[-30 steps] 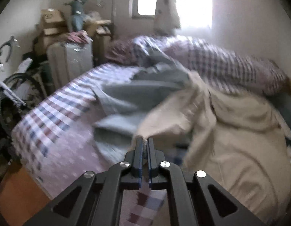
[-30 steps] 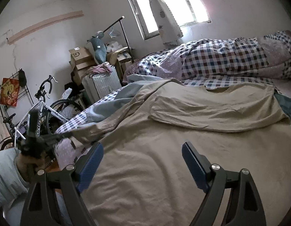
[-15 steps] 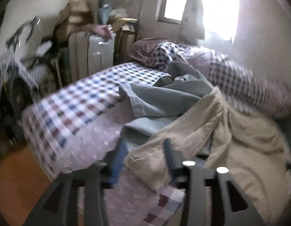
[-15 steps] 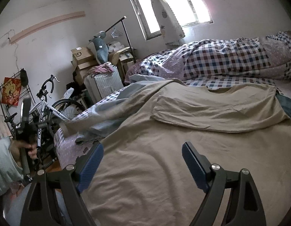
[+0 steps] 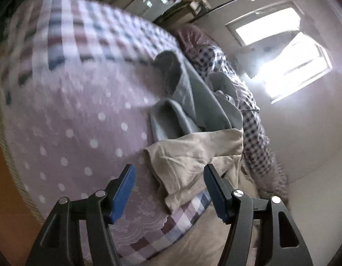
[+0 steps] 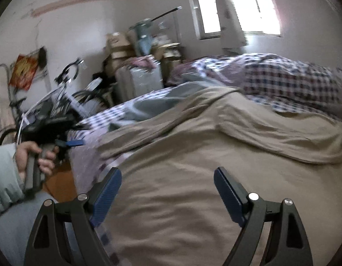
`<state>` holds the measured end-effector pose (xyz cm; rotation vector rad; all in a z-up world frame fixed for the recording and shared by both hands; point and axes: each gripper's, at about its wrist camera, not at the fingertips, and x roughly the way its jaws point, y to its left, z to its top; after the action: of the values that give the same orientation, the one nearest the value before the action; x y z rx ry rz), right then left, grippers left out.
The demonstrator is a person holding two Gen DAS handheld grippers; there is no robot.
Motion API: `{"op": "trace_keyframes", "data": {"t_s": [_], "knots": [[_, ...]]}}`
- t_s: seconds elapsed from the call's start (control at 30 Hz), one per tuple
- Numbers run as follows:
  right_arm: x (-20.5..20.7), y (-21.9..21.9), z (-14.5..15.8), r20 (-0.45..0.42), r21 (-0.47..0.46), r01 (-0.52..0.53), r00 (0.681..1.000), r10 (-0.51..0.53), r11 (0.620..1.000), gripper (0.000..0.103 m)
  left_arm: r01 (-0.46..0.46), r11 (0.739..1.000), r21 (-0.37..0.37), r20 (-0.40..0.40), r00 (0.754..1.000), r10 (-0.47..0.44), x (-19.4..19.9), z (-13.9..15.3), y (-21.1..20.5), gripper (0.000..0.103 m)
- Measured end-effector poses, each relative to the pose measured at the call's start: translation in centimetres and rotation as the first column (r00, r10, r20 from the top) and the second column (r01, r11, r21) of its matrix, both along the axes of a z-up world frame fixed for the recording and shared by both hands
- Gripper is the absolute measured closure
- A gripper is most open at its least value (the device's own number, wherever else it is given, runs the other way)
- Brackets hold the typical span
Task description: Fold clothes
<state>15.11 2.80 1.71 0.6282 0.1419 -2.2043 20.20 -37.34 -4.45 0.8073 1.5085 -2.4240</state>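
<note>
Bed (image 5: 71,122) holds beige garment (image 6: 193,188) (left tongs (image 5: 168,190) opening, empty).

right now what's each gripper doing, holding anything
left tongs: opening, crumpled beige cotton garment lies beyond the pads, not gripped
right tongs: open, empty, over the same garment

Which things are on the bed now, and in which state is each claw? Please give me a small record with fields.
surface: bed with lilac dotted and checked cover
main garment: beige garment spread over the bed, one corner lying crumpled near the bed edge
other garment: grey-blue garment, bunched beyond the beige corner
left claw: jaws opening, beige corner lies in front of them, pads not pressing it
right claw: open wide above the beige garment, holding nothing
background: checked quilt, window
</note>
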Motion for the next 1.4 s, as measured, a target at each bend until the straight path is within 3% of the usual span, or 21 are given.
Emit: {"op": "trace_keyframes", "data": {"t_s": [0.2, 0.3, 0.37, 0.43, 0.63, 0.73, 0.83, 1.03, 1.2, 1.4], "knots": [[3.7, -9.0, -1.8, -0.084, 0.076, -0.047, 0.995, 0.054, 0.996, 0.016, 0.043, 0.991, 0.128, -0.093, 0.995, -0.031, -1.2, -1.6, -1.3, 0.035], [5.2, -14.1, -3.2, -0.121, 0.124, -0.08, 0.988, 0.095, 0.989, 0.022, 0.057, 0.979, 0.195, -0.133, 0.991, -0.031, -0.9, -2.5, -2.0, 0.035], [5.4, -17.2, -4.2, -0.144, 0.161, -0.075, 0.985, 0.099, 0.984, 0.037, 0.052, 0.971, 0.231, -0.135, 0.991, -0.02, -0.6, -3.1, -2.4, 0.035], [5.1, -19.6, -5.1, -0.158, 0.201, -0.054, 0.984, 0.086, 0.978, 0.046, 0.051, 0.964, 0.262, -0.148, 0.989, -0.012, -0.3, -3.5, -3.1, 0.035], [4.2, -24.5, -7.7, -0.218, 0.348, -0.014, 0.971, 0.096, 0.938, 0.056, 0.065, 0.941, 0.331, -0.177, 0.984, -0.006, -0.2, -4.5, -4.3, 0.035], [3.6, -25.4, -8.8, -0.223, 0.393, 0.007, 0.971, 0.087, 0.92, 0.084, 0.068, 0.934, 0.352, -0.189, 0.982, -0.001, -0.2, -4.9, -4.3, 0.035], [3.3, -24.6, -8.4, -0.219, 0.367, 0.049, 0.975, 0.035, 0.929, 0.101, 0.067, 0.921, 0.385, -0.204, 0.979, 0.014, -0.1, -5.3, -4.5, 0.034], [2.8, -22.5, -7.0, -0.149, 0.321, 0.104, 0.987, -0.058, 0.942, 0.101, 0.067, 0.92, 0.385, -0.207, 0.978, 0.016, -0.3, -5.3, -4.2, 0.032], [3.1, -21.7, -7.4, -0.07, 0.325, 0.085, 0.995, -0.066, 0.942, 0.101, 0.101, 0.923, 0.372, -0.21, 0.977, -0.022, -1.1, -4.9, -3.3, 0.032], [3.3, -21.2, -7.7, -0.013, 0.31, 0.088, 0.996, -0.088, 0.947, 0.1, 0.136, 0.953, 0.27, -0.155, 0.983, -0.097, -2.5, -4.0, -1.7, 0.032]]}}
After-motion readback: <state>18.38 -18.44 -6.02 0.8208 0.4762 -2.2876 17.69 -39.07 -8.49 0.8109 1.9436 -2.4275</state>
